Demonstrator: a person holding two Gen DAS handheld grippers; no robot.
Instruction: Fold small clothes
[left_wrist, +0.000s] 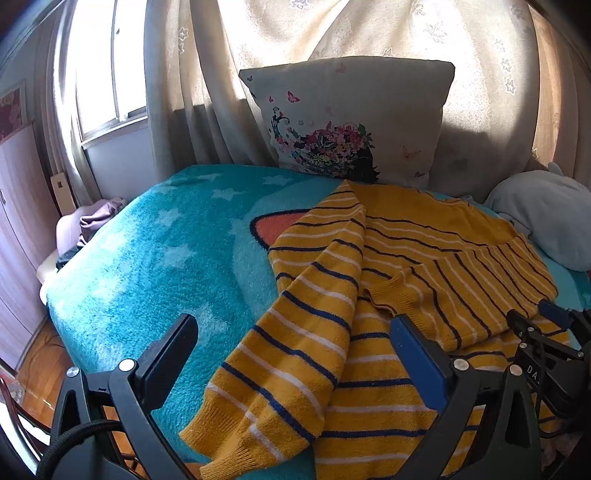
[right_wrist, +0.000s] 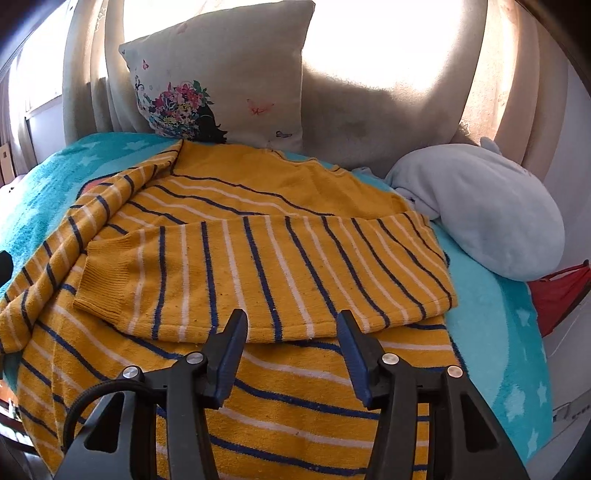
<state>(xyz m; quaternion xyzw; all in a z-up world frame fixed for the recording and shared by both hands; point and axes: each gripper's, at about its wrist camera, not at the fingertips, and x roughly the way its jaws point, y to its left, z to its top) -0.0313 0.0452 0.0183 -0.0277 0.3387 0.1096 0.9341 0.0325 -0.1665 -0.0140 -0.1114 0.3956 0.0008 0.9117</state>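
Observation:
A yellow sweater (left_wrist: 406, 266) with navy and white stripes lies on a teal star blanket (left_wrist: 155, 251). Its left sleeve (left_wrist: 295, 332) runs down toward the near edge; its right sleeve (right_wrist: 258, 273) is folded across the body. My left gripper (left_wrist: 291, 336) is open and empty, hovering over the left sleeve. My right gripper (right_wrist: 291, 328) is open and empty, just above the lower edge of the folded sleeve. The sweater (right_wrist: 280, 398) hangs over the near edge below it. The right gripper also shows at the right edge of the left wrist view (left_wrist: 543, 321).
A floral pillow (left_wrist: 351, 118) leans on the curtains behind the sweater. A pale blue plush (right_wrist: 480, 206) lies at the right, a red item (right_wrist: 557, 291) beside it. Purple clothes (left_wrist: 92, 221) sit at the bed's far left; wooden floor (left_wrist: 40, 369) lies below.

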